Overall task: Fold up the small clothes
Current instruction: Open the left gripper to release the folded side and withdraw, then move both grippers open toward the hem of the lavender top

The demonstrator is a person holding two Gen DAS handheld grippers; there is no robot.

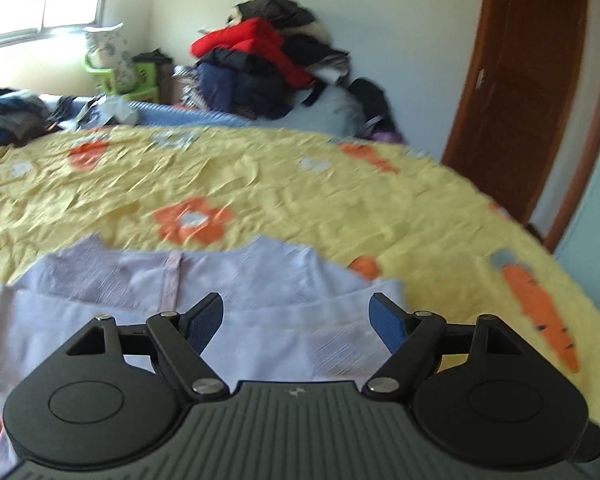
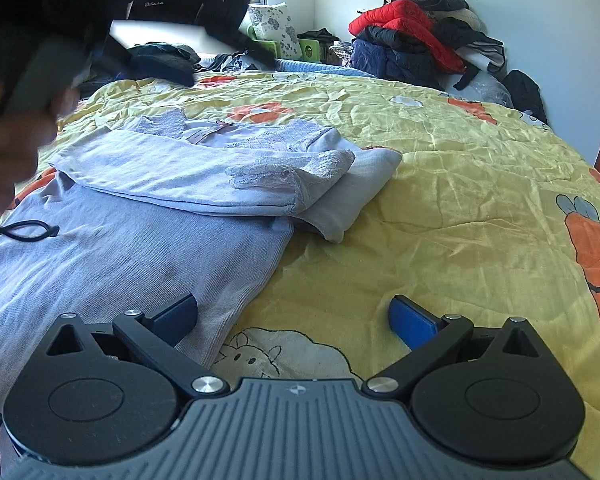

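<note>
On top of a yellow quilt (image 2: 440, 184) printed with orange carrots and flowers lies a lilac top (image 2: 148, 208), body spread flat, both sleeves crossed over its chest.

From the right wrist camera: seen nearly whole, with a lace-trimmed cuff (image 2: 284, 170) resting on the folded sleeve and the other sleeve's end poking out beneath it toward the bare quilt. Hem corner reaching down to just beside the right gripper (image 2: 294, 322); jaws spread wide, nothing between the blue pads, one pad over the cloth's edge, the other over the quilt's cartoon print. At upper left, blurred and dark, the left gripper's body held in a hand (image 2: 8, 136), above the top's far side. Thin black cord (image 2: 24, 230) lying across the cloth near that hand.

From the left wrist camera: only the upper part of the top (image 1: 260, 288) visible, neckline with a pale pink label strip (image 1: 170, 280) and lace shoulder panels. Left gripper (image 1: 296, 320) hovering over the chest area, jaws released and wide, pads clear of the fabric as far as can be told. Also shown only here: a brown wooden door (image 1: 536, 92) at the right.

Common to both: a heap of jackets (image 2: 420, 36), one red, piled against the far wall, and a window beyond.
</note>
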